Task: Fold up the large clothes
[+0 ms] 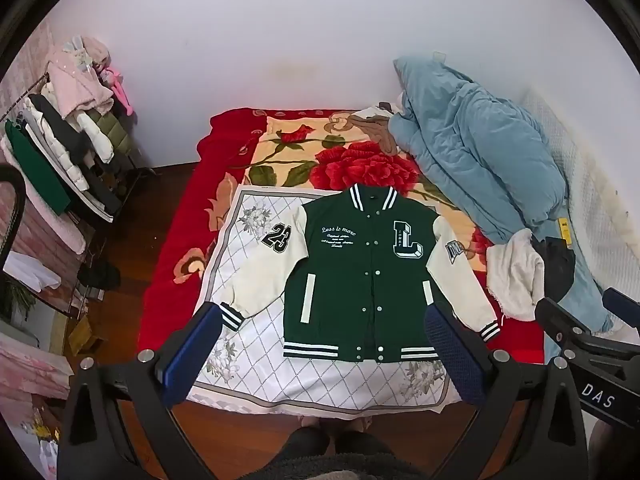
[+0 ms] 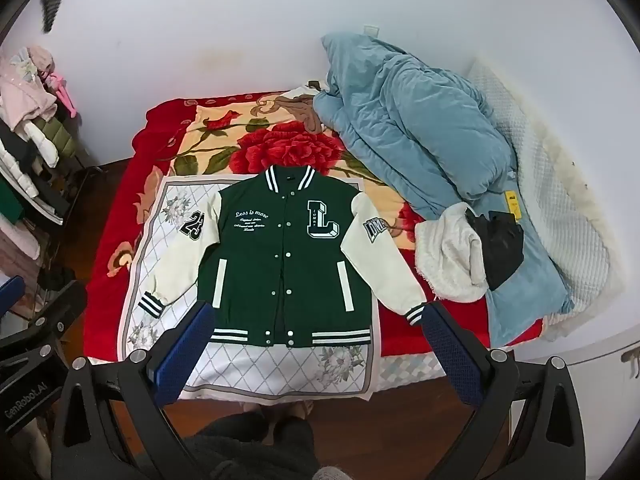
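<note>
A green varsity jacket (image 1: 360,276) (image 2: 280,264) with cream sleeves lies flat, front up and buttoned, on a white patterned cloth (image 1: 256,352) (image 2: 248,364) at the foot of the bed. Both sleeves spread out and down to the sides. My left gripper (image 1: 324,332) hangs high above the jacket's hem, wide open, nothing between its blue pads (image 1: 192,356). My right gripper (image 2: 320,328) is likewise wide open and empty above the hem. The right gripper's body (image 1: 592,364) shows at the right edge of the left wrist view.
A red floral blanket (image 1: 360,160) covers the bed. A blue quilt (image 2: 420,132) is piled at the right, with a white fleece garment (image 2: 452,256) and a black one (image 2: 500,248) on it. A clothes rack (image 1: 68,152) stands left. A person's legs (image 1: 328,448) stand at the bed's foot.
</note>
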The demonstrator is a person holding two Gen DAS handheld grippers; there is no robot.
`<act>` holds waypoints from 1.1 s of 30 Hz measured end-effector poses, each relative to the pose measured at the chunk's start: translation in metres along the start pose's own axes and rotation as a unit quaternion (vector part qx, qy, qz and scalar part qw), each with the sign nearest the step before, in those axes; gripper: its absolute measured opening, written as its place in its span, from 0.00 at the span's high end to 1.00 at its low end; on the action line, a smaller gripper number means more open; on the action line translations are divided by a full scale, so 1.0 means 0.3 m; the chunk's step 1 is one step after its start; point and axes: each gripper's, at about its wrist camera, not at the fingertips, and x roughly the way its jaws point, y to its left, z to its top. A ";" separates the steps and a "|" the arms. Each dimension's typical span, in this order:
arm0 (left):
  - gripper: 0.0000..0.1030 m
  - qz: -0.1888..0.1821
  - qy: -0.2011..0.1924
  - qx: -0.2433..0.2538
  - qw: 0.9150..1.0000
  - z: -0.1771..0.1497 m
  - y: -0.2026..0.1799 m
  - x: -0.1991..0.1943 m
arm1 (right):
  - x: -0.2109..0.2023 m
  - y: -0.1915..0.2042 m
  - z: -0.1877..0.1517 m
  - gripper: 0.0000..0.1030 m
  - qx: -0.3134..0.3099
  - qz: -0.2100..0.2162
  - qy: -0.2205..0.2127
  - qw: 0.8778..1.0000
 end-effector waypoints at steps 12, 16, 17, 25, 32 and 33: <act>0.00 -0.001 0.000 0.002 1.000 0.010 0.021 -0.013 | 0.001 -0.017 0.005 0.00 0.004 0.007 0.004 1.000; 0.00 0.003 -0.002 0.002 1.000 0.006 0.007 -0.009 | -0.002 -0.019 0.008 0.00 0.005 0.006 0.003 1.000; 0.00 0.003 -0.001 0.002 1.000 0.023 0.007 -0.007 | -0.003 -0.019 0.009 0.00 0.005 0.005 0.003 1.000; 0.00 0.006 0.003 0.004 1.000 0.028 0.023 -0.008 | -0.007 -0.020 0.007 0.00 0.004 0.005 0.002 1.000; 0.00 0.008 0.001 0.008 1.000 0.022 0.012 -0.003 | -0.009 -0.011 0.005 0.00 0.003 0.005 0.003 1.000; 0.00 0.008 0.000 0.008 1.000 0.023 0.012 -0.003 | -0.009 -0.009 0.004 0.00 0.003 0.006 0.004 1.000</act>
